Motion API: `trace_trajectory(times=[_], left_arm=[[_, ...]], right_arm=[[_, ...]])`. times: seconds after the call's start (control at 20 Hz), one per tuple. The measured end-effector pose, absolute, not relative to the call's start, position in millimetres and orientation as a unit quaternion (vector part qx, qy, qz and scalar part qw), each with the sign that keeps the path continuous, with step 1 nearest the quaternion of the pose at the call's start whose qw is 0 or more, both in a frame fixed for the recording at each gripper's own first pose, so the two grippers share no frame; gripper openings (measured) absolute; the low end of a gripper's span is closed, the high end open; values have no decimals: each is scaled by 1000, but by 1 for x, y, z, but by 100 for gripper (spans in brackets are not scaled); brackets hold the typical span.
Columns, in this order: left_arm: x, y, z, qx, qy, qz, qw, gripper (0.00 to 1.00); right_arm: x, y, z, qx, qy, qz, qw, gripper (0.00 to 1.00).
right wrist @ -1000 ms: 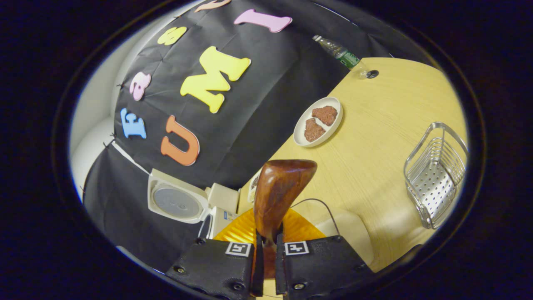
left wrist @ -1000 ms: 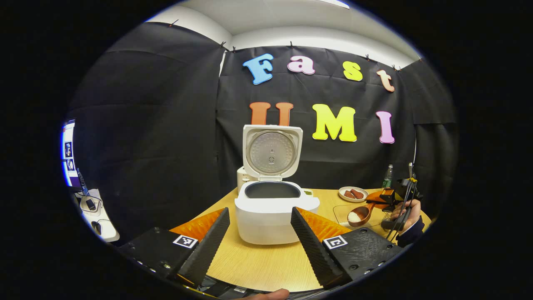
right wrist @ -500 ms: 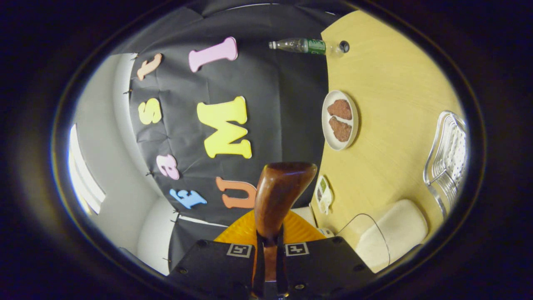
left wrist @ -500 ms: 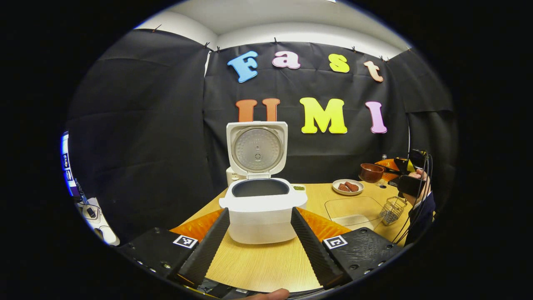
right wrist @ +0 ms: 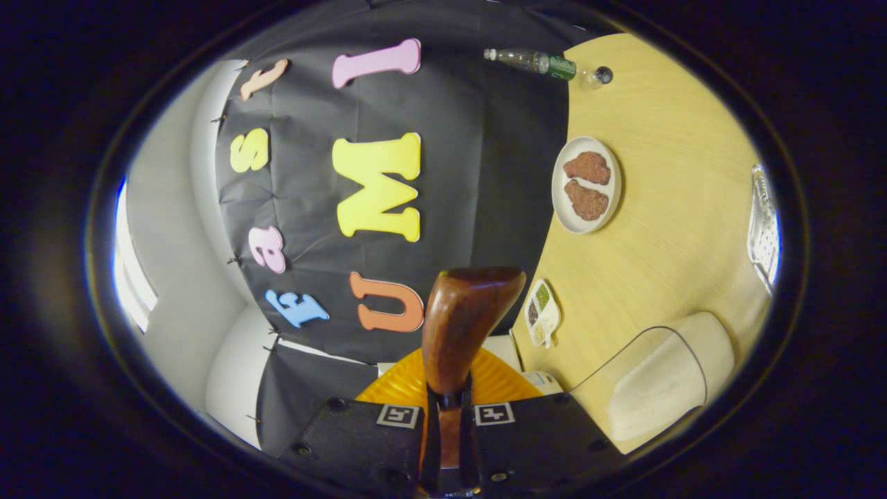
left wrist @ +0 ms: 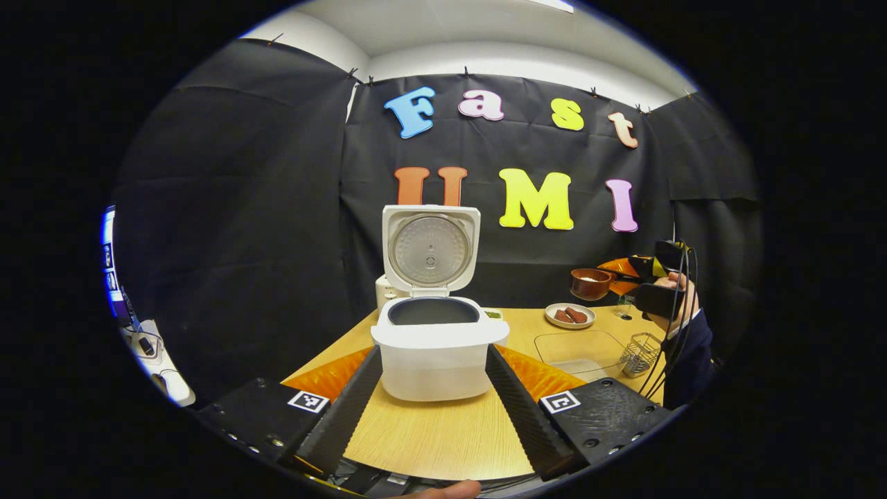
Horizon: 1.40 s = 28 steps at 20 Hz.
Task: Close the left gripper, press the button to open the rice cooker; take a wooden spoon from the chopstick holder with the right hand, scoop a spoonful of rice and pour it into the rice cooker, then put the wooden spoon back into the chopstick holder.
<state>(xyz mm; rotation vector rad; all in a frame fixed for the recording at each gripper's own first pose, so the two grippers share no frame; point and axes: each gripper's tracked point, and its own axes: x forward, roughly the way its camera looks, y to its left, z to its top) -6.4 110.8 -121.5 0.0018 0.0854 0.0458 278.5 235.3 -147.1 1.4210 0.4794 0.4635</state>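
One broad wooden worktop (left wrist: 443,436) carries everything, and the biggest thing on it is the white rice cooker (left wrist: 435,357), standing with its lid (left wrist: 429,248) swung upright and the dark inner pot exposed. It sits just ahead of the left tool (left wrist: 433,405), whose two fingers are spread wide to either side of the cooker's body without touching it. Right of the cooker lies a clear shallow container (left wrist: 582,345) with a bed of white rice (right wrist: 669,384) at one end, and beside that a small wire chopstick holder (left wrist: 639,352). Farther back stands a white plate (right wrist: 586,184) bearing two brown pieces, with a plastic bottle (right wrist: 537,62) at the far edge of the worktop, and a little divided dish (right wrist: 540,313) near the cooker. The right tool (right wrist: 448,423), held in a hand (left wrist: 675,301) with a dark sleeve, is clamped narrowly on the handle of the wooden spoon (right wrist: 461,326); seen from the left gripper view, the spoon's bowl (left wrist: 590,283) is lifted well above the plate, level, with some white rice inside, and open air lies between it and the cooker.
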Motion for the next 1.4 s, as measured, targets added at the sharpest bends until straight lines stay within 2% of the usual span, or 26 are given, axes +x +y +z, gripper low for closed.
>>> trace_trajectory(times=[0.05,0.35,0.5,0.55,0.75,0.9,0.95,1.0,1.15,1.4], left_arm=[[-9,114,-120,3,41,23,999,95],[-31,131,-115,5,40,37,999,95],[-42,128,-111,-16,39,24,999,94],[-45,128,-111,-18,38,21,999,94],[-54,137,-113,-12,40,32,999,94],[-56,145,-117,-13,47,43,998,94],[-56,147,-117,-13,46,45,998,94],[-57,150,-120,-13,46,48,998,94],[-58,162,-135,-21,62,64,996,94],[-57,161,-135,-26,70,69,995,94]], right_arm=[[281,246,-142,628,217,210,718,13],[298,327,-110,527,219,210,794,15],[309,368,-100,454,208,208,841,13],[313,381,-97,430,202,207,855,16],[326,429,-93,357,186,206,892,15],[327,465,-86,276,155,220,923,16],[325,477,-81,238,134,229,934,12],[318,488,-77,196,113,243,943,16],[307,527,-68,61,46,282,956,16],[261,571,-68,-103,-50,321,940,15]])
